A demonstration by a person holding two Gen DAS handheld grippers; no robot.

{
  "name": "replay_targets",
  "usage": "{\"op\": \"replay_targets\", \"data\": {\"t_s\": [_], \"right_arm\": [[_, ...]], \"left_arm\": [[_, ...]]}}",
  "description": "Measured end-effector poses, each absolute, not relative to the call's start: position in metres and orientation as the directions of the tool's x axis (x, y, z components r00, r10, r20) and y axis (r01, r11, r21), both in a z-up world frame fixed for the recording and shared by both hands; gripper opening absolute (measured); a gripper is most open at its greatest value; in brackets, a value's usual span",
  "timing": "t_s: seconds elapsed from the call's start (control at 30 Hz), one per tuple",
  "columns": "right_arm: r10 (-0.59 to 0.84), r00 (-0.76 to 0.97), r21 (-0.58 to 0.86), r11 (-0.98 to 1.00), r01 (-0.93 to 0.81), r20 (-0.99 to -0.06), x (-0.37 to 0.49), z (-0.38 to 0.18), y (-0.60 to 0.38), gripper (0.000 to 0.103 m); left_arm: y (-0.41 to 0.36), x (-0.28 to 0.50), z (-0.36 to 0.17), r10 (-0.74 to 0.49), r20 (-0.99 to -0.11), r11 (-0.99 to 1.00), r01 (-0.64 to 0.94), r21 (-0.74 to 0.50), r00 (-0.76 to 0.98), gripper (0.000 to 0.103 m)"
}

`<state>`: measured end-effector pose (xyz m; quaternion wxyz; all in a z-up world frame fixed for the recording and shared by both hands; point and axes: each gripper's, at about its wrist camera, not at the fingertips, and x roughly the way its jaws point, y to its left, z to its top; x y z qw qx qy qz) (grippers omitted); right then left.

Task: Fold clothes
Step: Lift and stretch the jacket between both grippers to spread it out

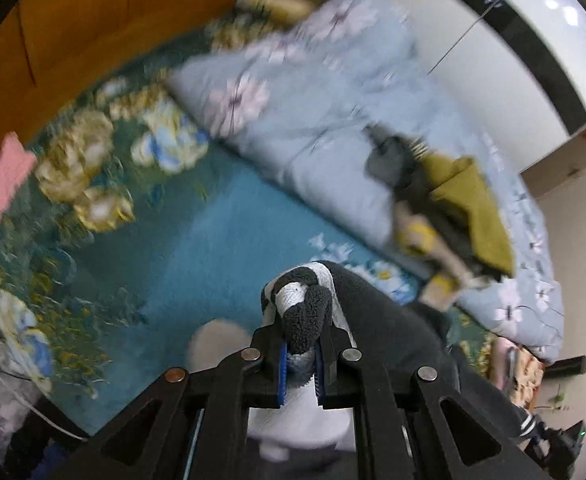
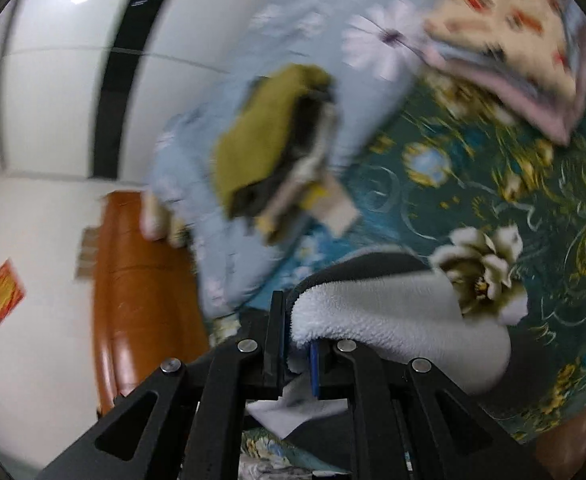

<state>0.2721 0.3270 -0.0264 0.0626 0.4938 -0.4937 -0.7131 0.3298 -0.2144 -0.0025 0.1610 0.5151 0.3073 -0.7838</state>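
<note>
A dark grey fleece garment (image 1: 393,320) with white fleece lining is held up above the bed by both grippers. My left gripper (image 1: 301,356) is shut on a bunched grey-and-white edge of it. My right gripper (image 2: 299,348) is shut on another edge, where the white lining (image 2: 385,312) folds over the fingers and the grey outside (image 2: 365,266) shows behind. The garment hangs between and below the grippers; its lower part is hidden.
A teal floral bedsheet (image 1: 181,248) covers the bed. A light blue flowered quilt (image 1: 313,92) lies bunched along the far side, with a stack of folded clothes, olive on top (image 1: 469,208), on it. A wooden headboard (image 1: 93,12) and patterned pillows (image 2: 513,36) are nearby.
</note>
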Motion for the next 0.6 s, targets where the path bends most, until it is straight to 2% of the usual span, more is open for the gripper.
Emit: {"op": "replay_targets", "data": {"t_s": [0.1,0.2,0.43,0.6], "right_arm": [[-0.550,-0.452,0.711,-0.509,-0.485,-0.702,0.248,-0.066,0.320,0.009],[-0.530,-0.440,0.685,-0.493,-0.536,-0.725,0.228,-0.089,0.317,0.009],[-0.463,-0.413,0.619,-0.552,-0.558,-0.785,0.192,-0.099,0.324,0.009],[-0.455,-0.377,0.585,-0.523,-0.620,-0.807,0.187,-0.120,0.331,0.010]], "left_arm": [[-0.219,0.295,-0.048,0.085,-0.936,-0.771,0.573,-0.279,-0.341,0.010],[-0.218,0.260,-0.069,0.088,-0.949,-0.806,0.538,-0.246,-0.303,0.010],[-0.220,0.197,-0.091,0.077,-0.957,-0.850,0.482,-0.210,-0.281,0.010],[-0.236,0.181,-0.135,0.163,-0.970,-0.809,0.538,-0.235,-0.178,0.014]]}}
